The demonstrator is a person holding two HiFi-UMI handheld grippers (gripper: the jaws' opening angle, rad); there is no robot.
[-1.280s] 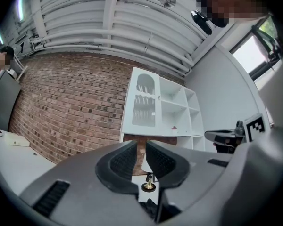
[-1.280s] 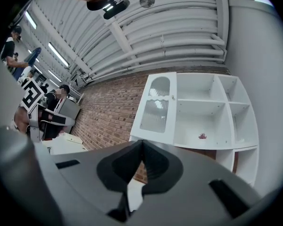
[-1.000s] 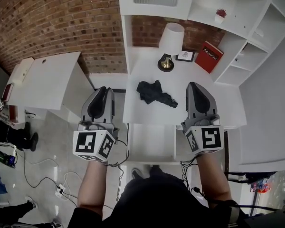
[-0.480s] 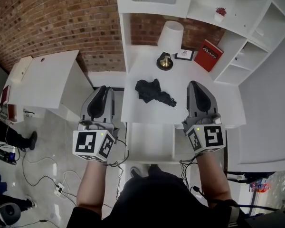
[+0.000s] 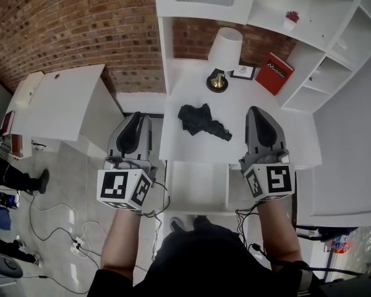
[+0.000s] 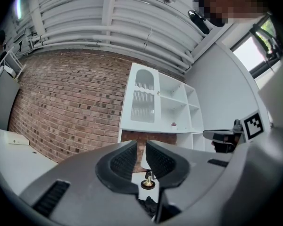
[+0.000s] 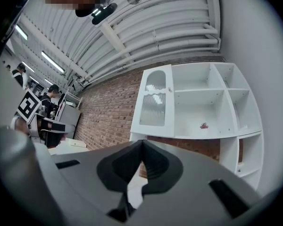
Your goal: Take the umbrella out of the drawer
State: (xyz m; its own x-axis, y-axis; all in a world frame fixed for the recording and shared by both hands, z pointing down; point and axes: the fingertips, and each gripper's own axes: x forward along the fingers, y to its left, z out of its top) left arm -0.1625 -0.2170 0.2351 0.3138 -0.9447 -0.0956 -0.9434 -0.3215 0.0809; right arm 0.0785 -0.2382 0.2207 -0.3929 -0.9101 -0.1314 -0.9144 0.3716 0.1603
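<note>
A folded black umbrella lies on the white desk top, between and a little beyond my two grippers. The left gripper hovers off the desk's left edge, its jaws a narrow gap apart with nothing between them. A sliver of the umbrella shows low in that gap. On the other side, the right gripper hangs over the desk's front right part, shut and empty. Below the desk's front edge an open white drawer shows a bare bottom.
At the back of the desk stand a white lamp, a small picture frame and a red book. White shelves rise at the right, a white table stands left. Cables lie on the floor.
Both grippers and the umbrella have stayed where they were. Only the people at the left edge of the floor have shifted.
</note>
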